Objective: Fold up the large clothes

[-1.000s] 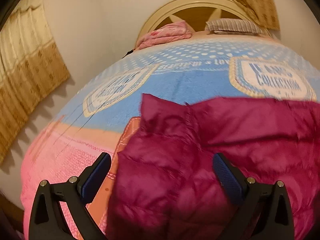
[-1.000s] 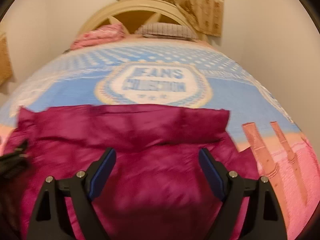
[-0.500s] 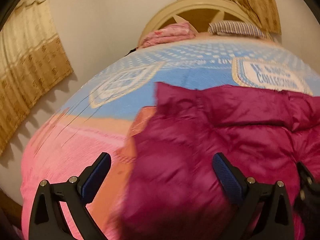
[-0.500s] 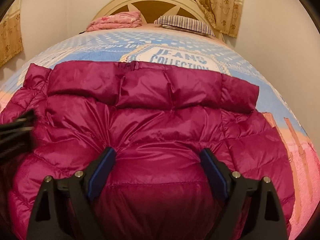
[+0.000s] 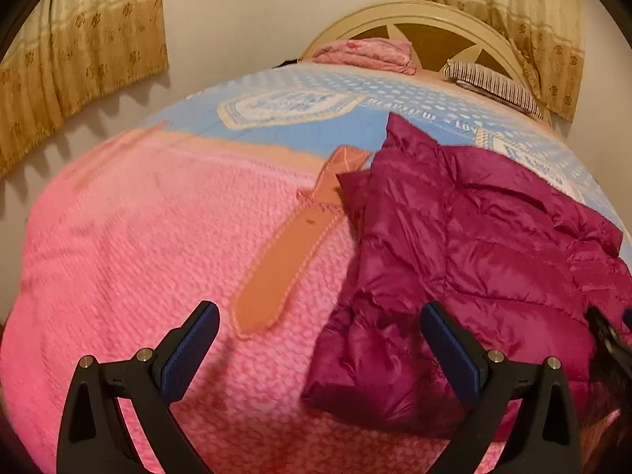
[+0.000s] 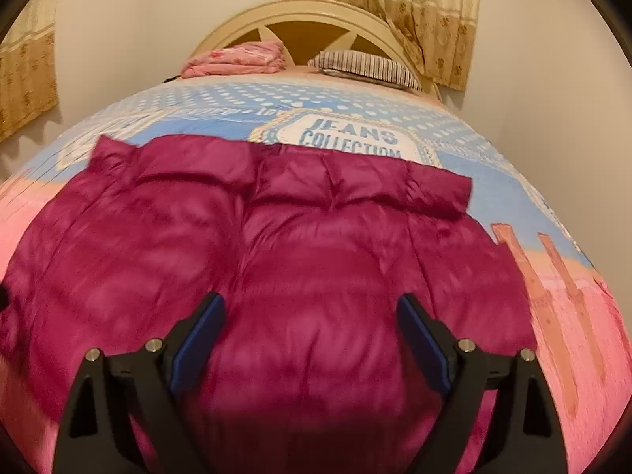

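Magenta puffer jacket (image 6: 300,260) flat on bedspread (image 5: 138,237), left gripper (image 5: 316,339) released, right gripper (image 6: 312,331) released above jacket, nothing grasped

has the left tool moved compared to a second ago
Yes. In its own view the left tool has swung left: the magenta jacket that filled the gap between its open fingers now sits to the right, with pink bedspread between them.

The jacket (image 6: 300,260) lies on the bed (image 5: 158,245), pillow (image 6: 367,67) behind.
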Tool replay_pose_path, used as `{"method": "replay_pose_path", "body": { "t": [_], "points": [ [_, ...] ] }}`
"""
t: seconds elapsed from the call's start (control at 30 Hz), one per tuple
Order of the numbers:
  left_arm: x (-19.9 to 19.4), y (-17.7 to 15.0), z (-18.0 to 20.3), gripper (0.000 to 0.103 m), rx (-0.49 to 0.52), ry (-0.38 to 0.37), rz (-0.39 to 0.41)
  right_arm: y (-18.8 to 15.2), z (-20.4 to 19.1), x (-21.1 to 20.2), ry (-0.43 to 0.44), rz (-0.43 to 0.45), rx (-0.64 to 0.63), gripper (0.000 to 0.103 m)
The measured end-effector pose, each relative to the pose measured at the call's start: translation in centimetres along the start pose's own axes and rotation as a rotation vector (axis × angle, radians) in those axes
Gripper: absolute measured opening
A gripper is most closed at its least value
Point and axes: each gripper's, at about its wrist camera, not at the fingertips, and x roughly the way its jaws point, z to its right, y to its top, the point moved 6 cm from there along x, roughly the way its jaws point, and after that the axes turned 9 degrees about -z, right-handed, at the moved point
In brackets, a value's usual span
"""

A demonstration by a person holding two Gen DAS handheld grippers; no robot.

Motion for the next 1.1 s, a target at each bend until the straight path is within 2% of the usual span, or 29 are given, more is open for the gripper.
{"method": "replay_pose_path", "body": {
  "t": [0.07, 0.13, 0.2, 0.27, 0.33, 0.43, 0.5, 0.57, 0.7, 0.9, 1.1],
  "points": [
    [1.0, -0.4, 0.7, 0.102, -0.004, -0.007, -0.027, -1.4, 0.0, -0.6, 0.002, 0.009, 0.001, 0.091],
    [1.6, -0.7, 1.1, 0.096, 0.001, -0.031, -0.044, -2.2, 0.0, -0.1, -0.006, 0.000, -0.012, 0.091],
    [1.7, -0.9, 1.7, 0.071, 0.009, -0.073, -0.049, -2.3, 0.1, 0.7, 0.007, -0.018, -0.005, 0.092],
    [2.1, -1.0, 2.5, 0.055, 0.024, -0.129, -0.073, -2.1, 0.0, 1.3, -0.001, -0.040, -0.012, 0.094],
    [2.2, -1.0, 2.8, 0.053, 0.016, -0.146, -0.078, -2.2, -0.3, 1.6, -0.014, -0.049, -0.026, 0.095],
    [2.2, -1.2, 3.3, 0.042, 0.030, -0.172, -0.075, -2.3, -0.7, 2.0, -0.027, -0.063, -0.035, 0.096],
    [2.0, -1.1, 3.6, 0.023, 0.053, -0.189, -0.065, -2.4, -0.8, 2.2, -0.026, -0.070, -0.033, 0.096],
    [1.4, -1.1, 3.9, 0.016, 0.083, -0.182, -0.040, -2.8, -0.7, 2.0, -0.034, -0.070, -0.038, 0.096],
    [0.1, -0.9, 3.4, 0.010, 0.076, -0.196, -0.015, -3.1, -1.0, 1.7, -0.052, -0.066, -0.050, 0.096],
    [-2.7, -0.1, 2.3, 0.008, 0.082, -0.236, 0.054, -3.0, -1.7, 1.2, -0.096, -0.059, -0.077, 0.096],
    [-4.2, 0.5, 0.0, 0.007, 0.061, -0.228, 0.081, -3.5, -3.6, 0.3, -0.125, -0.059, -0.084, 0.092]
  ]
}}
